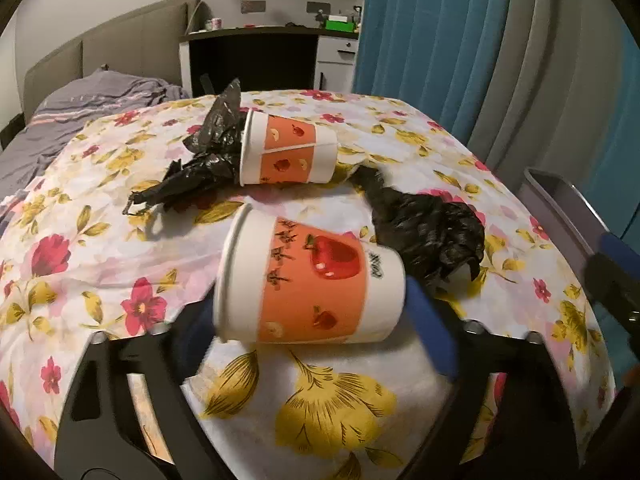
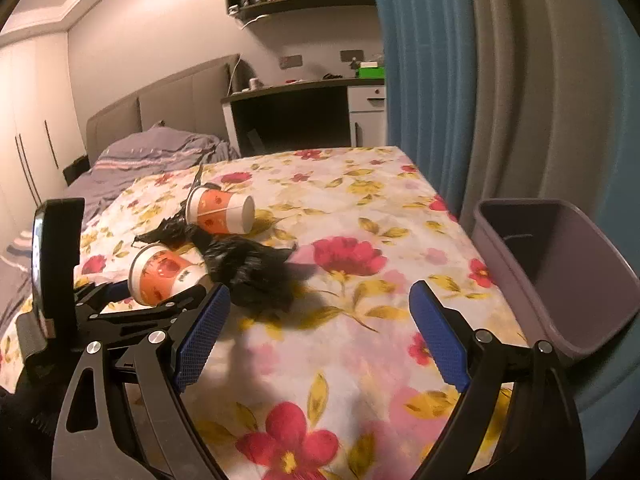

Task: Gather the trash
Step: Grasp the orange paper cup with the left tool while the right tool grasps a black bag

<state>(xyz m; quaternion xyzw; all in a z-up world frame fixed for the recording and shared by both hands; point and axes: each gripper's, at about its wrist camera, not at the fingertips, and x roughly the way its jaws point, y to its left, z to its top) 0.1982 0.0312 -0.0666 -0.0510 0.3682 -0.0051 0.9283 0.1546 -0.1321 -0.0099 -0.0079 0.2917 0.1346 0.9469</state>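
Two cups (image 1: 308, 280) (image 1: 286, 148) on the bed (image 1: 360, 400) — bin (image 2: 560, 264) right of it.

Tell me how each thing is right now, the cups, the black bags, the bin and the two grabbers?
Near cup: on its side, gripped by the left grabber.
Far cup: on its side on the bed.
Black bags: crumpled, lying loose.
Bin: upright, looks empty.
Left grabber: shut on the near cup.
Right grabber: open, holding nothing.
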